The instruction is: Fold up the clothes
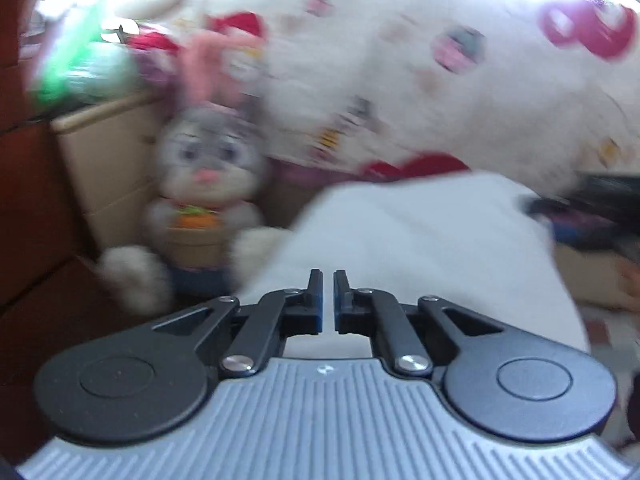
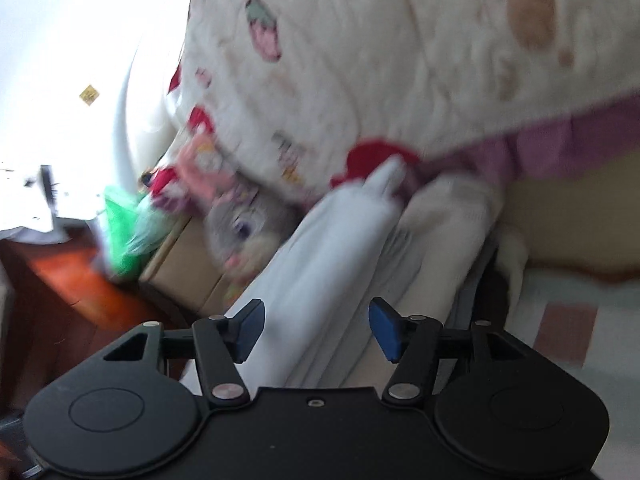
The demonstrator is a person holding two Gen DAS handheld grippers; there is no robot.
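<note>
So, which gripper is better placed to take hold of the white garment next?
Probably the right gripper: its jaws stand open with the white garment between them. The left gripper is almost shut; whether it already pinches cloth is unclear.

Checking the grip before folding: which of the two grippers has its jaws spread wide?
The right gripper: its blue pads stand wide apart around the white cloth garment. The left gripper shows only a narrow slit.
</note>
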